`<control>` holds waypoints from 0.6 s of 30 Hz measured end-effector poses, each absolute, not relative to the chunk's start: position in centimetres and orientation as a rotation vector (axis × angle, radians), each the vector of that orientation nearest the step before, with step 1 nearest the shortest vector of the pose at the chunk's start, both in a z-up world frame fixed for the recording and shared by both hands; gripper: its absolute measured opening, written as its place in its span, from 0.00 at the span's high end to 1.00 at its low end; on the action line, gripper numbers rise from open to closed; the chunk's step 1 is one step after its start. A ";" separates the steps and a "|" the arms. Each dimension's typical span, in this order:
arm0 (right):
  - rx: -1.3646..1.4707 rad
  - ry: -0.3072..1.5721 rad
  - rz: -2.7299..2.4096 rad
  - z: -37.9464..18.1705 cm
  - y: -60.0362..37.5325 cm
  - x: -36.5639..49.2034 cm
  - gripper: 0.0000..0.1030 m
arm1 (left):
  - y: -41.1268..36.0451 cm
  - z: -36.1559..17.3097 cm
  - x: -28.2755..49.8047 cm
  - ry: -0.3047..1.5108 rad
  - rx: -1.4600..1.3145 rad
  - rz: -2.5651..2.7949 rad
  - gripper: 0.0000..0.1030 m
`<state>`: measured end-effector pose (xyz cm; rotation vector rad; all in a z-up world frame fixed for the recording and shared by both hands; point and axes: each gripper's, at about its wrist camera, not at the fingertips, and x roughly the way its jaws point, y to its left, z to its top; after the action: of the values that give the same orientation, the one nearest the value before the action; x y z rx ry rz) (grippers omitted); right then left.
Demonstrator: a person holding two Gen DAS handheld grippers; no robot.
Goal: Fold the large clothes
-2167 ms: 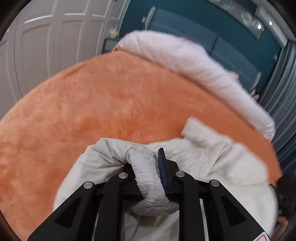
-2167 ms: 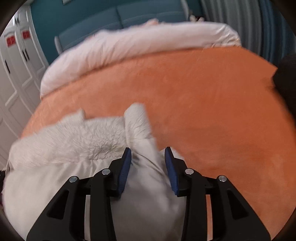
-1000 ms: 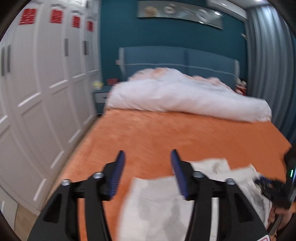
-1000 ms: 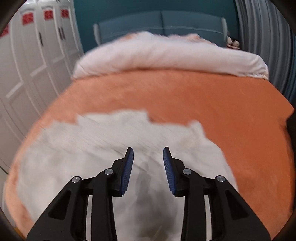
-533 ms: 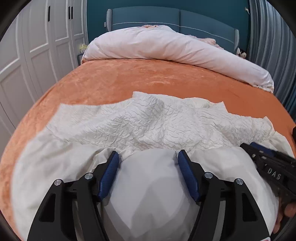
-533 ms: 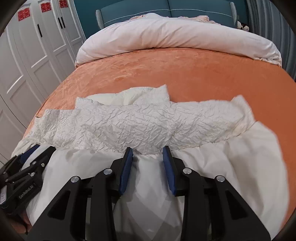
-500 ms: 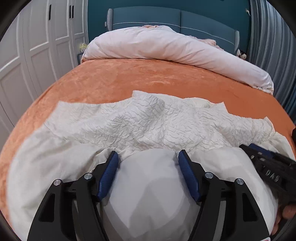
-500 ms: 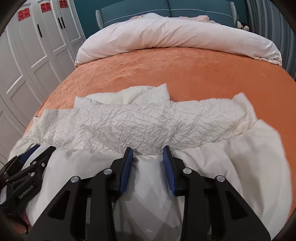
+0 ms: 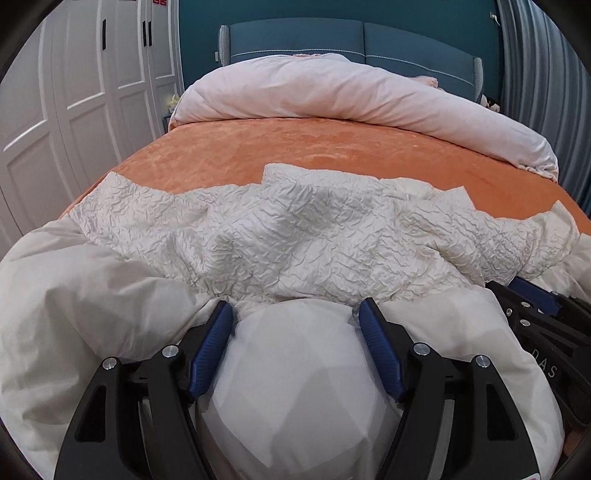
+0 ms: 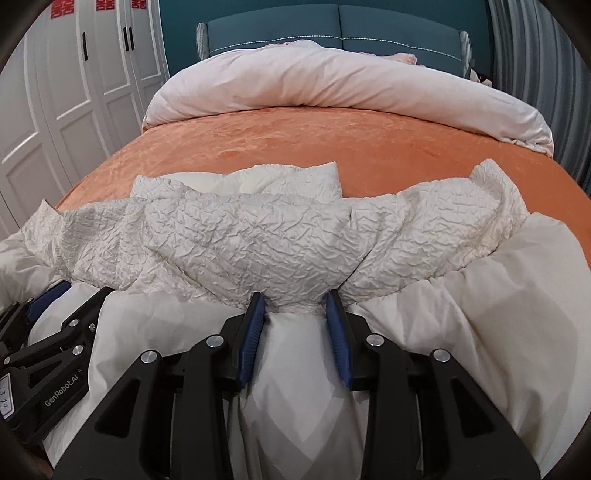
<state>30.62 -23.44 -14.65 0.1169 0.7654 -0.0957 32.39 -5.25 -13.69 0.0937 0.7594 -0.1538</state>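
Spread on orange velvet bedspread [image 9: 314, 147], your cream crinkled padded garment [image 9: 314, 236] lies half-laid: left gripper [image 9: 295, 325], jaws just widening, straddles its near smooth hem unpinched while right gripper [image 10: 295, 314] pinches it, so release and regrip a side.

**Hidden and cut-off regions**

The near part of the cream garment [image 9: 295, 236] is cut off by the lower picture edge in both wrist views. Whether fabric is pressed by the pads of the left gripper [image 9: 296, 314] or the right gripper [image 10: 295, 301] cannot be determined. The orange bedspread [image 9: 314, 147] is covered at the far end by the rolled white duvet [image 9: 351, 92]. The red characters on the wardrobe doors [image 10: 99, 4] are cropped.
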 end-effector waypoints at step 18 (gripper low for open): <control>-0.033 0.848 0.028 -13.0 -18.0 19.4 0.68 | 2.0 -11.6 24.2 0.943 0.095 -0.073 0.29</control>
<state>19.38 -18.00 -13.00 -0.0334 0.8477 0.0275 24.22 2.00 -11.64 0.0955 0.9428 -0.0732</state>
